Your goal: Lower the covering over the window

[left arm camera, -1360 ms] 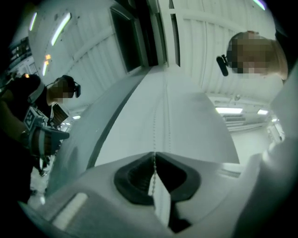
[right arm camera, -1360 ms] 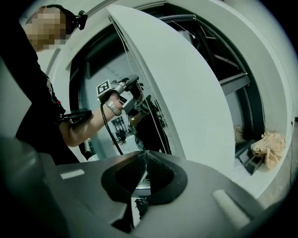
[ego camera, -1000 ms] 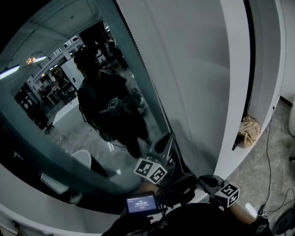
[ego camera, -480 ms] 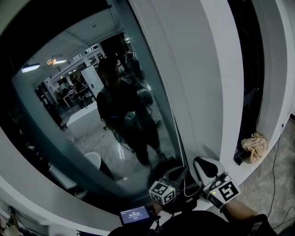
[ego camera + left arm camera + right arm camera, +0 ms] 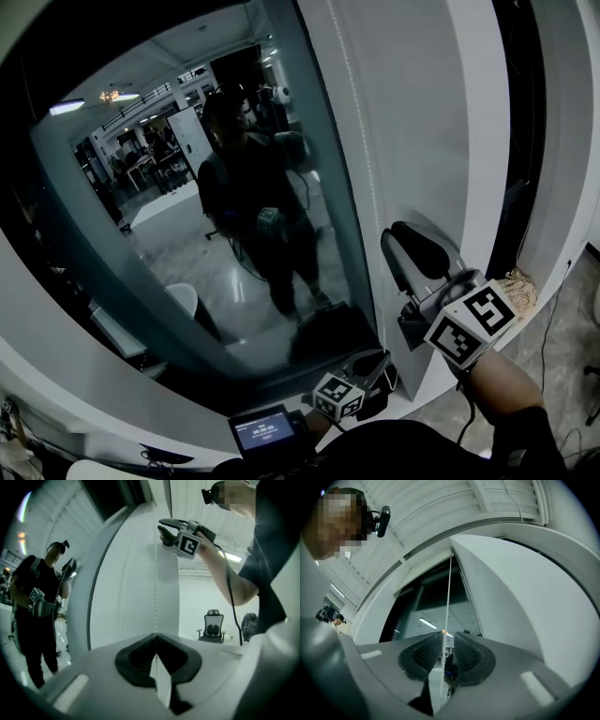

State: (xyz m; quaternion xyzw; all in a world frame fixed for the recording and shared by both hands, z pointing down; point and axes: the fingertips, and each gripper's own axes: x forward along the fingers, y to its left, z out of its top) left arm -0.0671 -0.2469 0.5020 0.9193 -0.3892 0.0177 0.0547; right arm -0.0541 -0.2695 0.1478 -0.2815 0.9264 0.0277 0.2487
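The left gripper [image 5: 155, 637] has its fingers pressed shut on the bead chain [image 5: 155, 573], low down. The right gripper [image 5: 446, 634], fingers just opened, straddles the chain higher up without pressing. The blind [image 5: 403, 112] seemingly covers the right part of the window [image 5: 187, 234]. Clamp the right fingers squarely on the beads before the left lets go, then pull straight down.

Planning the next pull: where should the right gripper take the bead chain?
Grip the bead chain high on its straight run, above the left gripper shut on it, pads closing from either side. On the right gripper the jaws have just been opening, the chain between them.
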